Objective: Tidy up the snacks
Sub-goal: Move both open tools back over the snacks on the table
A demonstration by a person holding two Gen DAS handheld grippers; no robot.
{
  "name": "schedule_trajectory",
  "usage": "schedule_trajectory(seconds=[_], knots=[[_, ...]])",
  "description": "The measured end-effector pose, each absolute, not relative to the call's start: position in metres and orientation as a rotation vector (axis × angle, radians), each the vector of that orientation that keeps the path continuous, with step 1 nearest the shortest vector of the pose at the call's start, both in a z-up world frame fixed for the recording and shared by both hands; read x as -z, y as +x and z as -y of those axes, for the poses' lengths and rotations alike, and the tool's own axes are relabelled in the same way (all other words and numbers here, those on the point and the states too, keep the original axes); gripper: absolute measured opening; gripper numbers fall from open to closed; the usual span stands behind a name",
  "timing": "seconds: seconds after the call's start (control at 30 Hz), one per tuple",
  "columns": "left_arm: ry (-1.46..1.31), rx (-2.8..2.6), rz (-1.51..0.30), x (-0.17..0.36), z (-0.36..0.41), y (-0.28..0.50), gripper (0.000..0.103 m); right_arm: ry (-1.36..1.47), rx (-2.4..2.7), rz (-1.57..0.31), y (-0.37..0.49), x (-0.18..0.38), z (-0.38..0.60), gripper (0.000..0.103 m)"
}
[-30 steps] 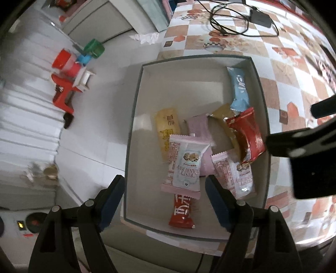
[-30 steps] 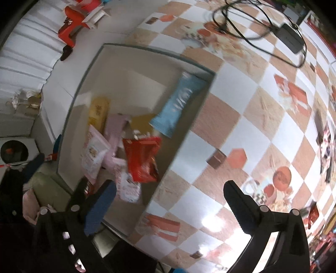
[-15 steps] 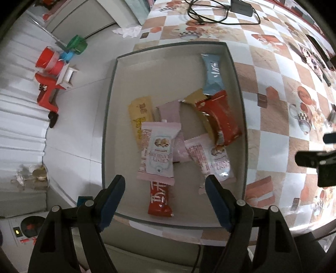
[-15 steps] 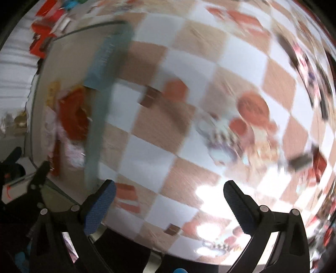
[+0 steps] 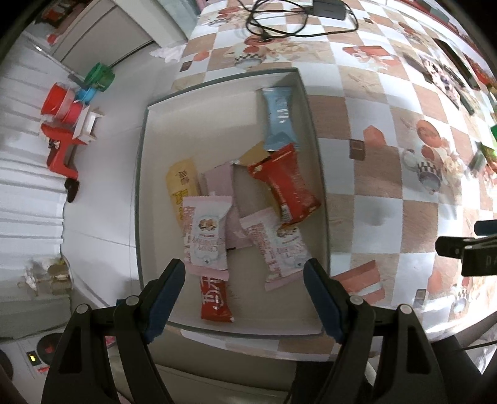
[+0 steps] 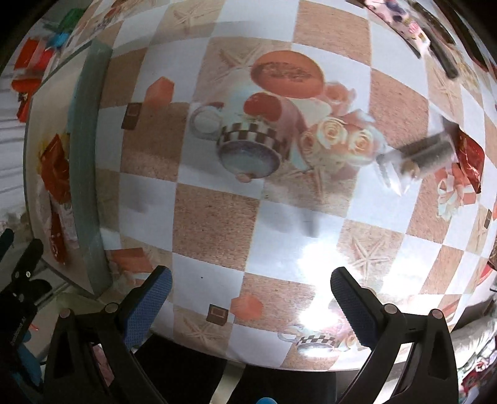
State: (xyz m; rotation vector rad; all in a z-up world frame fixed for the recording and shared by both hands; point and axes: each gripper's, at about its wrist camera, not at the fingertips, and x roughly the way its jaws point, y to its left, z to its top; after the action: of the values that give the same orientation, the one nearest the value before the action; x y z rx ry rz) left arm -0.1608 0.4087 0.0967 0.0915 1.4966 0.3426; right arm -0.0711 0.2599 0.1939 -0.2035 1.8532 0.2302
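Note:
A shallow white box [image 5: 139, 186] sits at the table's left end and holds several snack packets. Among them are a blue one [image 5: 279, 121], a red one [image 5: 285, 183], a yellow one [image 5: 183, 186], two pink ones [image 5: 206, 236] and a small red bar [image 5: 216, 298]. My left gripper [image 5: 243, 279] hovers open over the box's near end, empty. My right gripper [image 6: 250, 279] is open and empty over bare tablecloth, right of the box wall [image 6: 85, 174]. A blurred clear packet [image 6: 425, 155] and a red packet [image 6: 470, 158] lie on the cloth, far right.
The checked, printed tablecloth [image 6: 217, 217] runs to the table's front edge just under both grippers. A black cable and adapter [image 5: 295, 18] lie at the back. Red and green toys [image 5: 62, 124] stand on the floor to the left. Dark items line the far right edge.
My right gripper swept right, off the box and over the tablecloth, rolling as it went; the box slid to its view's left edge. The left gripper drifted slightly. Both stayed open.

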Motion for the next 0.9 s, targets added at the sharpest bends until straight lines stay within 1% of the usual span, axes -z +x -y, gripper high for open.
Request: schedule_trajectory(seconds=[0.2,0.23,0.3,0.73,0.9], knots=[[0.138,-0.311,-1.497,-0.099,-0.389,-0.153,0.081,-0.151,-0.221,-1.854,-0.067,-0.196,-0.235,0.103],[0.141,-0.308,-1.498,-0.099,-0.387,-0.152,0.081,-0.146,-0.217,-1.855,-0.064,-0.204,-0.245,0.103],[0.151,-0.295,-1.499,-0.1,-0.38,-0.149,0.081,-0.124,-0.205,-1.856,-0.061,-0.206,-0.236,0.103],[0.196,-0.176,-1.54,-0.09,-0.333,-0.127,0.082,0.036,-0.065,-1.847,-0.043,-0.22,-0.146,0.103],[0.228,-0.095,-1.562,-0.084,-0.305,-0.115,0.081,0.114,0.002,-1.853,-0.05,-0.219,-0.107,0.103]])
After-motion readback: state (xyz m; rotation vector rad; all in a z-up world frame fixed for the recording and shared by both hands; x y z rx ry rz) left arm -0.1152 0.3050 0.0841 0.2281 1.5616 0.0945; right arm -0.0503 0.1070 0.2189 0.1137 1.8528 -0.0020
